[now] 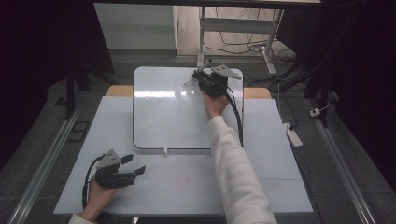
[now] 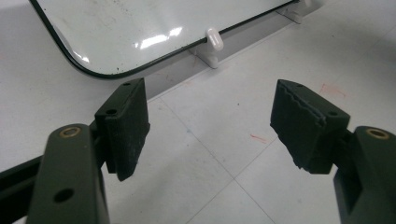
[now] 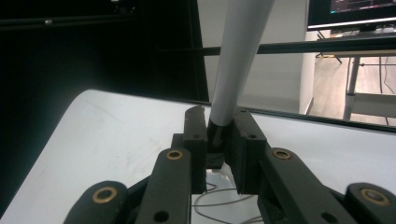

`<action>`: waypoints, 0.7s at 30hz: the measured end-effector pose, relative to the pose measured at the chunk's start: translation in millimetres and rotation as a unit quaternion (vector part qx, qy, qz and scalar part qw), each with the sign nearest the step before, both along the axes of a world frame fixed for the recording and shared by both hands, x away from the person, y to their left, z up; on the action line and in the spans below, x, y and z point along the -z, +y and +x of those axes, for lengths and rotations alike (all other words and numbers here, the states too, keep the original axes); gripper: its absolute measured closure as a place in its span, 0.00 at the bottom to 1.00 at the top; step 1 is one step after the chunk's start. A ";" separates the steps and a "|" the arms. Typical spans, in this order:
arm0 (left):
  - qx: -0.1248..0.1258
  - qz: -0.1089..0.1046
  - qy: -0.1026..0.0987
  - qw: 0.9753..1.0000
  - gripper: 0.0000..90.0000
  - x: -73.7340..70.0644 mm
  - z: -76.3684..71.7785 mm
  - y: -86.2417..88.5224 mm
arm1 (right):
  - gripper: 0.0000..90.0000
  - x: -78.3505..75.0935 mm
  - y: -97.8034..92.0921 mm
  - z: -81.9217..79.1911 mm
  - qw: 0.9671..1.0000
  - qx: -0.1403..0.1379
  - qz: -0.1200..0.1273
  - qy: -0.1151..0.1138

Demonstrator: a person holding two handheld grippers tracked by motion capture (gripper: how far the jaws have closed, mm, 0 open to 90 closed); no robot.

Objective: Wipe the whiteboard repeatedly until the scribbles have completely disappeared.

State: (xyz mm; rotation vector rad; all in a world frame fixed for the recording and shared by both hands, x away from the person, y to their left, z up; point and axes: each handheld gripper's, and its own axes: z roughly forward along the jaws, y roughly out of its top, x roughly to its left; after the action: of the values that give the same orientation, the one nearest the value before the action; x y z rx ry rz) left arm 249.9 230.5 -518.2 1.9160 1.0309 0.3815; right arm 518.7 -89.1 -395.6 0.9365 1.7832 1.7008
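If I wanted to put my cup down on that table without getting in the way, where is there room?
Bare tabletop lies right of the whiteboard, and more between the board's near edge and the front of the table, right of the left gripper, up to the sleeve. The board's far right corner is crowded: there the right gripper holds a marker over scribbled lines.

No legible text anywhere.

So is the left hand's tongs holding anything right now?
No, the left tongs stand wide open above the white table, with nothing between the two black pads.
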 end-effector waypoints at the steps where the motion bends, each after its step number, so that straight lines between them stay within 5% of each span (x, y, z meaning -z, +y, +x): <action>1: 0.000 0.000 0.000 1.000 0.32 0.1 0.4 0.1 | 0.86 0.6 0.3 -0.7 1.000 -0.001 0.001 0.000; 6: 0.000 0.000 0.001 1.000 0.32 0.2 0.3 -0.3 | 0.86 8.5 8.7 -8.9 0.999 -0.026 -0.022 -0.002; 12: -0.001 -0.001 0.000 1.000 0.32 -0.2 0.3 -0.3 | 0.86 5.1 -3.8 -6.7 1.000 -0.001 -0.006 0.001; 17: -0.001 -0.001 0.000 1.000 0.32 -0.1 0.5 -0.7 | 0.86 15.0 21.4 -15.4 0.999 -0.040 -0.025 0.001; 21: -0.002 -0.002 -0.002 1.000 0.32 -0.7 -0.6 0.4 | 0.86 13.0 16.1 -13.2 1.000 -0.027 -0.015 0.000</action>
State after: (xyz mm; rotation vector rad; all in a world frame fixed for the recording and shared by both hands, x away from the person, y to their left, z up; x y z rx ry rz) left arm 249.3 230.9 -517.5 1.9094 1.0329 0.3849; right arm 505.5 -73.0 -408.6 0.8813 1.8450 1.7016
